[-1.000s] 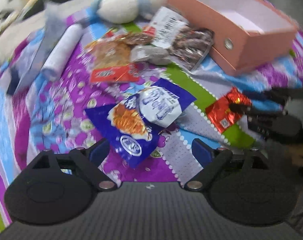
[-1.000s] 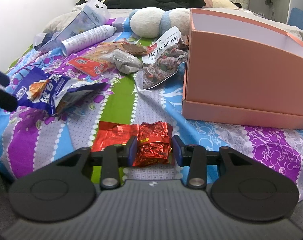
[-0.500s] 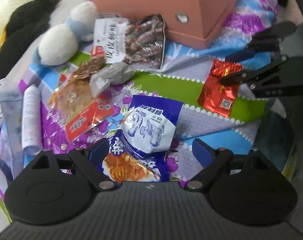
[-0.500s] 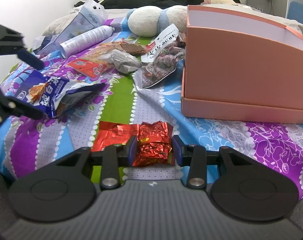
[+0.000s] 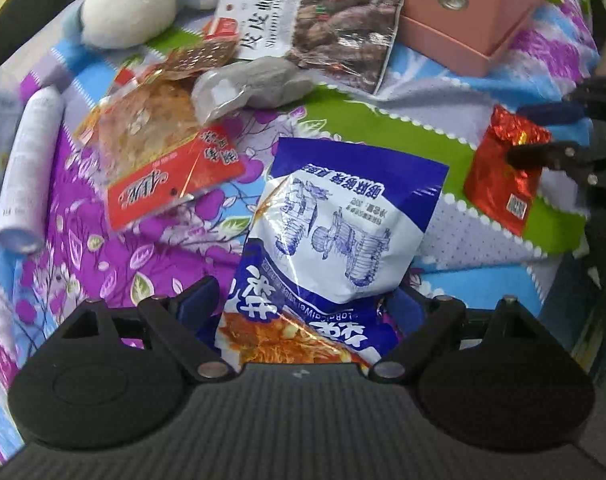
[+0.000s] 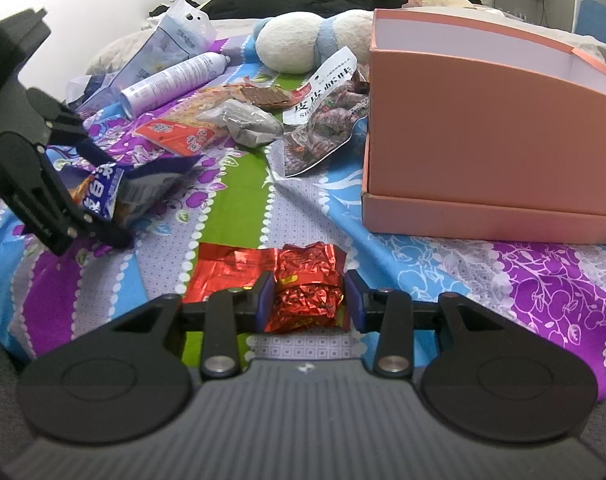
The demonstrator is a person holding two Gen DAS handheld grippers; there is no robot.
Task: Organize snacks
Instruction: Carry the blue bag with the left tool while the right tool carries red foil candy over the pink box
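My left gripper (image 5: 303, 304) is open with its fingers on either side of the near end of a blue and white snack bag (image 5: 335, 240) lying on the patterned bedspread; the bag also shows in the right wrist view (image 6: 115, 192). My right gripper (image 6: 307, 300) has its jaws around a crinkled red foil packet (image 6: 307, 284), which rests on the bed; the pads look close to it but contact is unclear. The red packet (image 5: 503, 172) and right gripper (image 5: 543, 136) show in the left wrist view. An open pink box (image 6: 483, 128) stands to the right.
Several other snacks lie behind: a red and orange packet (image 5: 163, 152), a grey pouch (image 5: 251, 88), a dark shrimp snack bag (image 5: 323, 24). A white spray can (image 5: 27, 168), a plush toy (image 6: 303, 44) and a clear plastic bag (image 6: 163, 44) lie further back.
My left gripper moved forward and down so its open fingers now straddle the blue bag. The right gripper stays around the red packet, almost unmoved.
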